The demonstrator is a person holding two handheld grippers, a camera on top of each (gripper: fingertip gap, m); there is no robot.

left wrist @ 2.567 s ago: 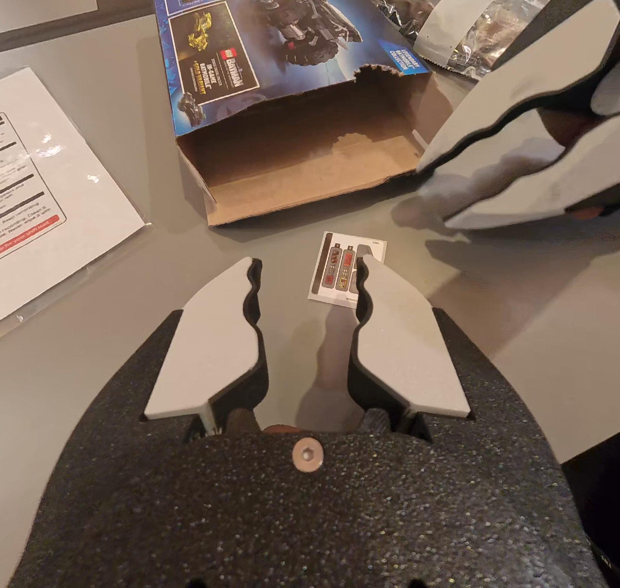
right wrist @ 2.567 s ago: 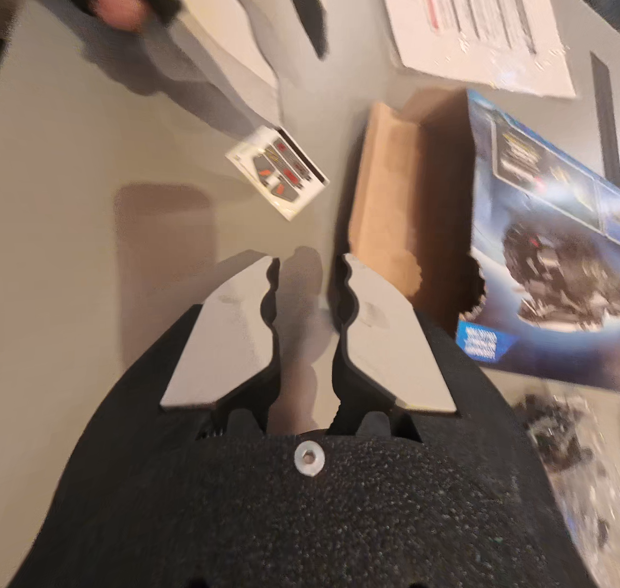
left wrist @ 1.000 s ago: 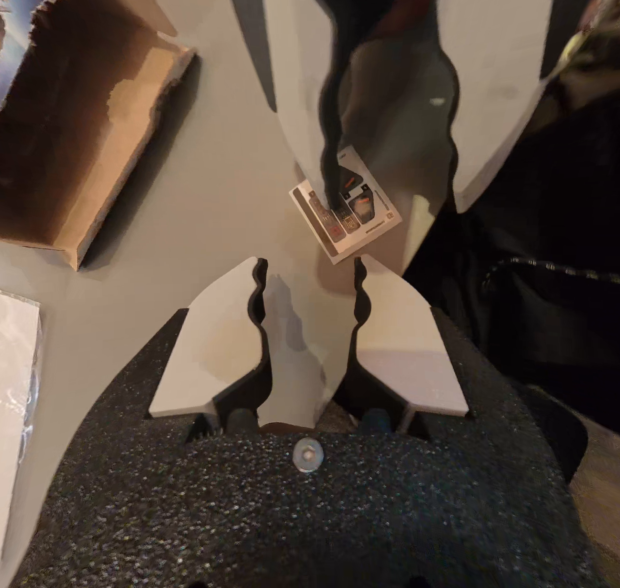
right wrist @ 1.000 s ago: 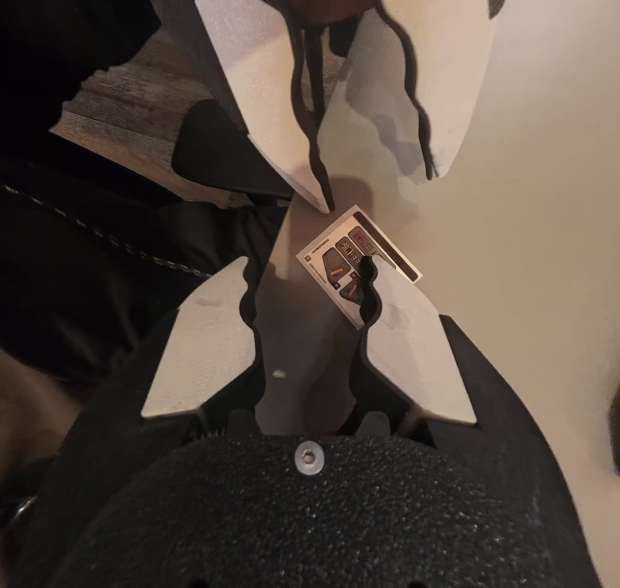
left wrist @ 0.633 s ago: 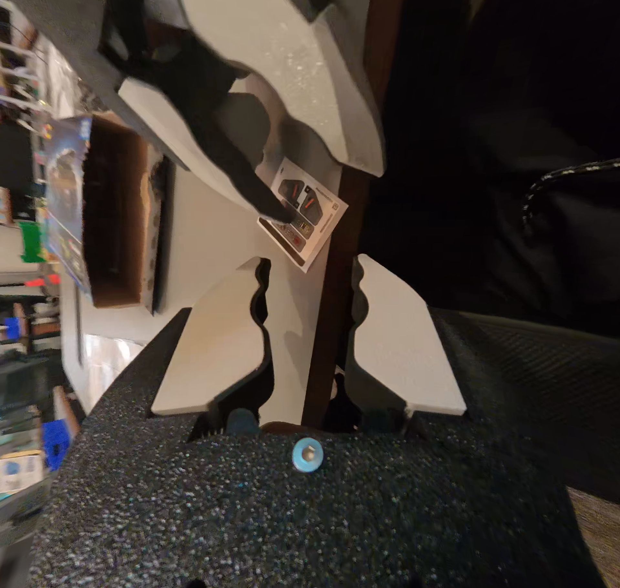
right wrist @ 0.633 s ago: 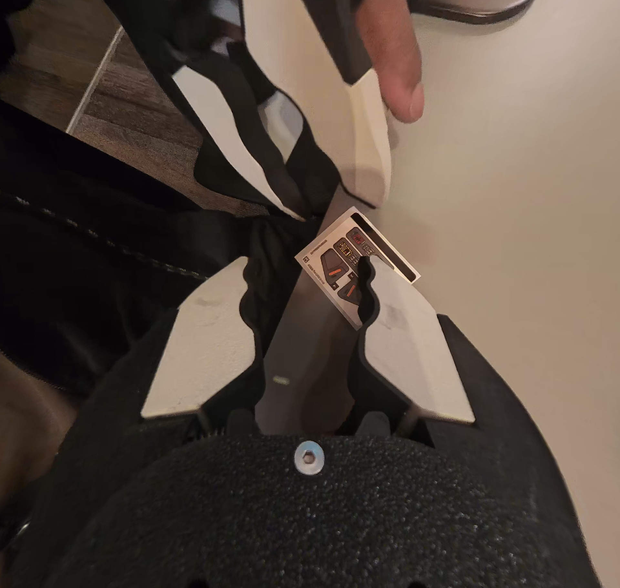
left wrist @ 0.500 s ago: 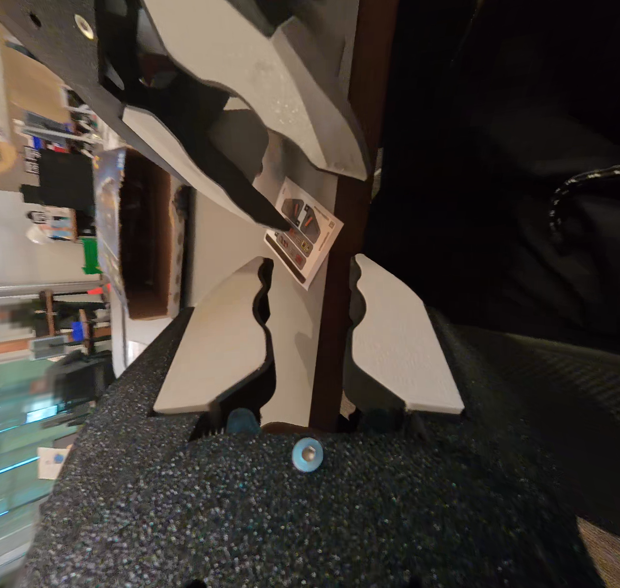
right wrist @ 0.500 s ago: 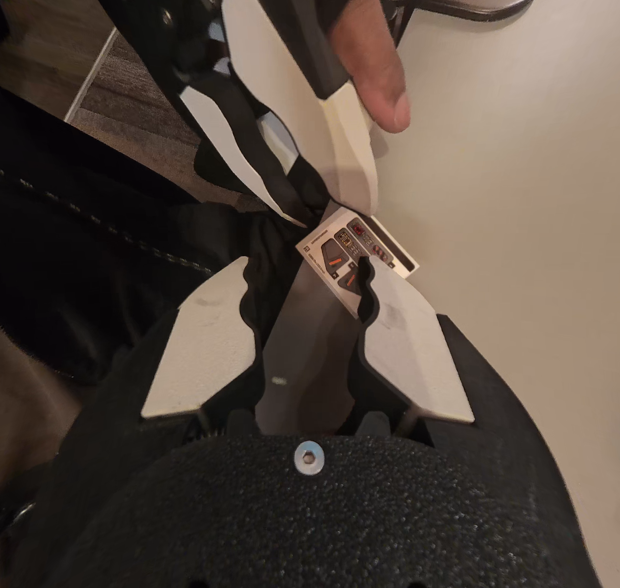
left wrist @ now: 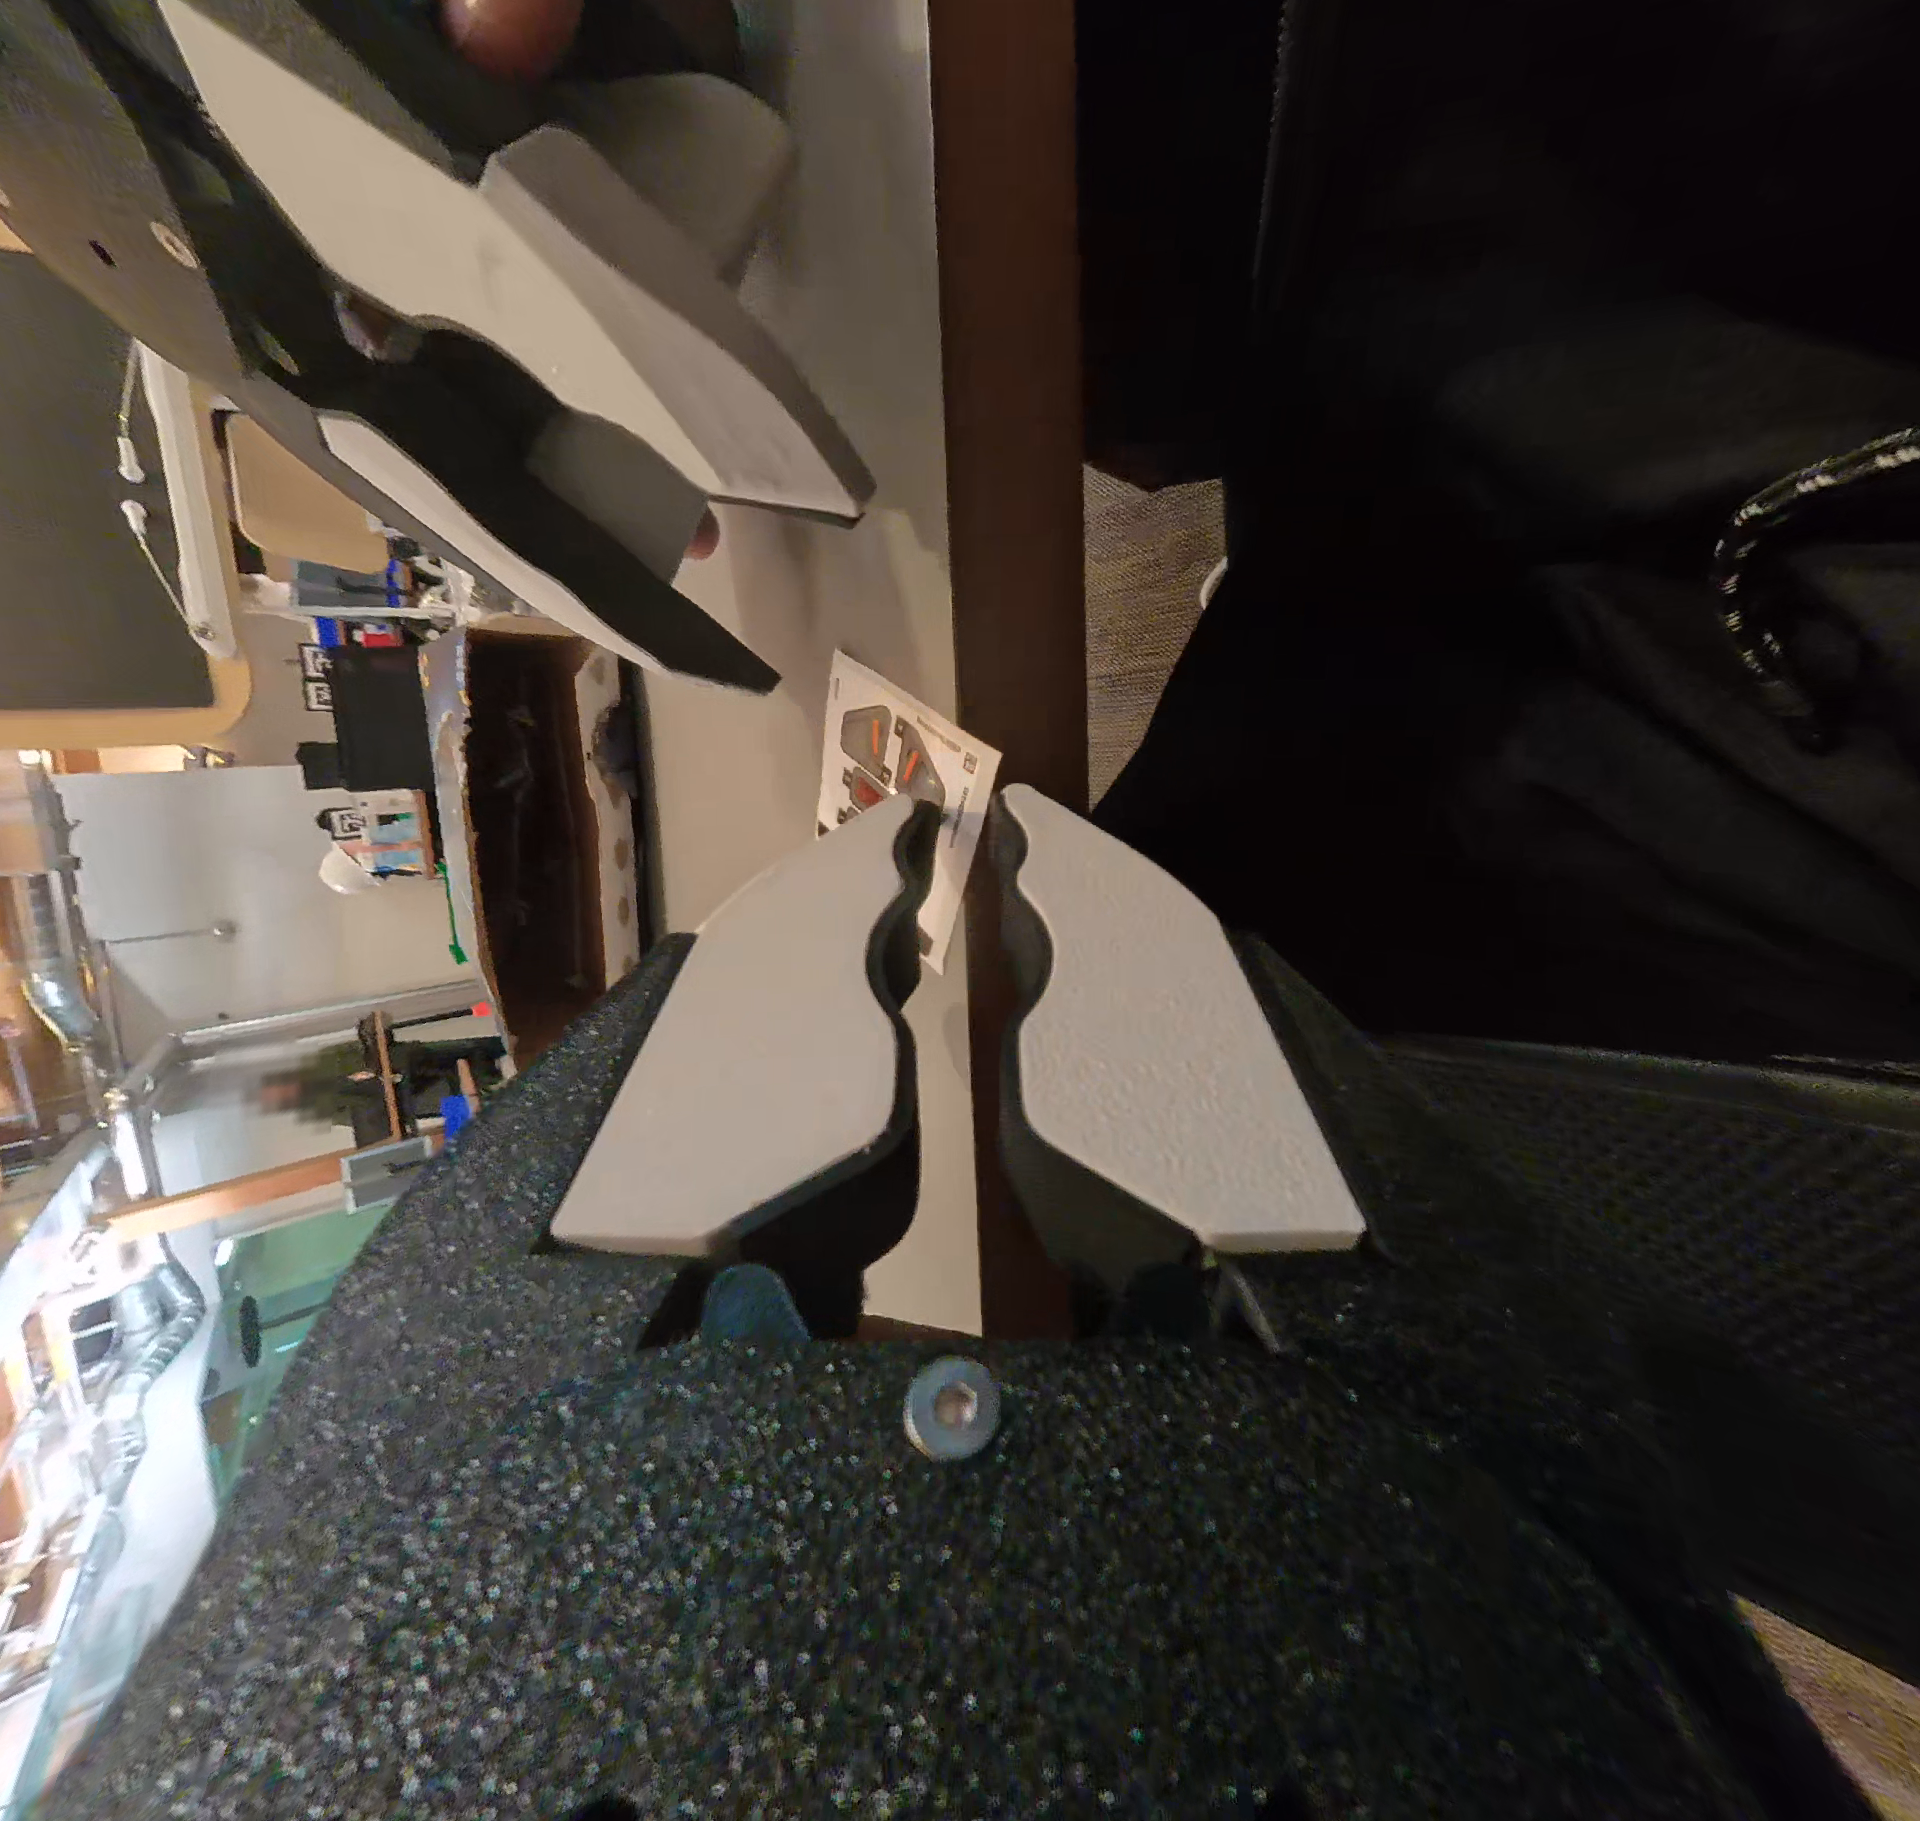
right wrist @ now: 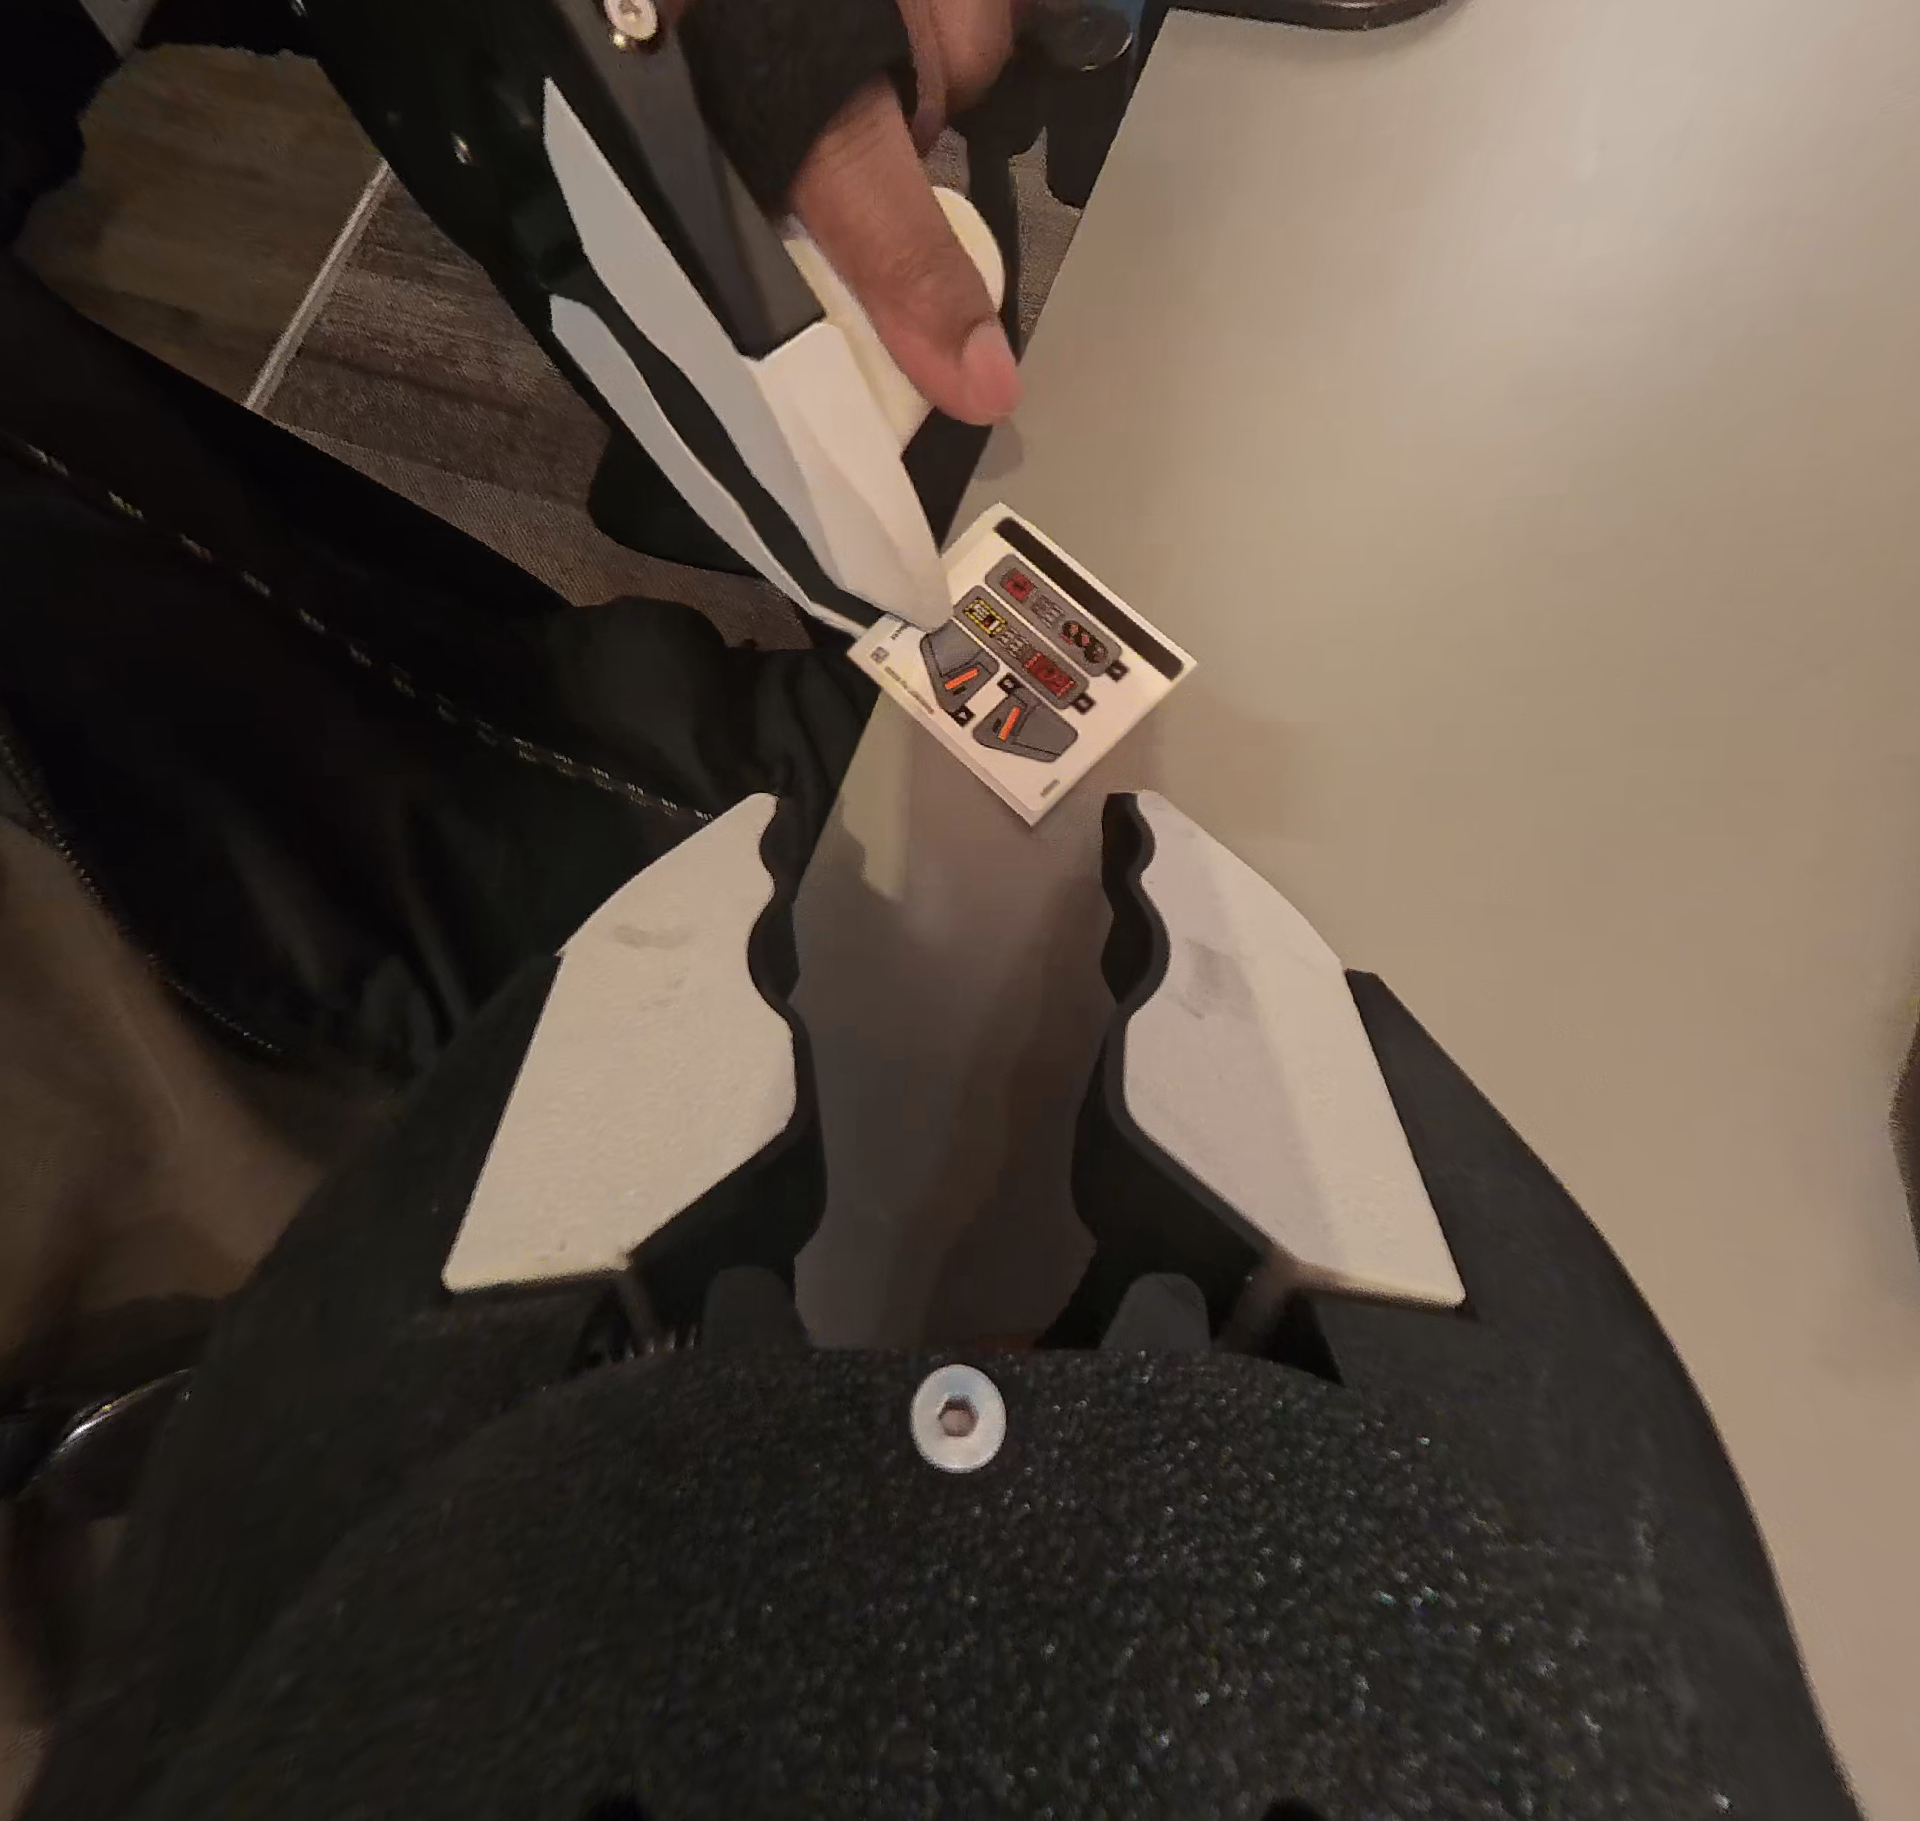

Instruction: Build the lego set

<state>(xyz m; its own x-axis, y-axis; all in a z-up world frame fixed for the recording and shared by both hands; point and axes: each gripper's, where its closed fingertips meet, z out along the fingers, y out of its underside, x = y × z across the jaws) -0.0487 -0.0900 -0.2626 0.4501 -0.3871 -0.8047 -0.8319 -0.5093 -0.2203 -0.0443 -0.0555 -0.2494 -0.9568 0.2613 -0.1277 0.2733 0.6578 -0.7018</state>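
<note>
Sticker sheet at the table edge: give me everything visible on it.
The sticker sheet is a small white rectangular card printed with grey panel-shaped decals bearing red and orange marks, plus a black strip along one side. It looks thin and flat, unbent. It lies at the grey table edge, one corner overhanging. The left gripper closes its fingertips on that corner. The right gripper stands open just short of it, not touching.
</note>
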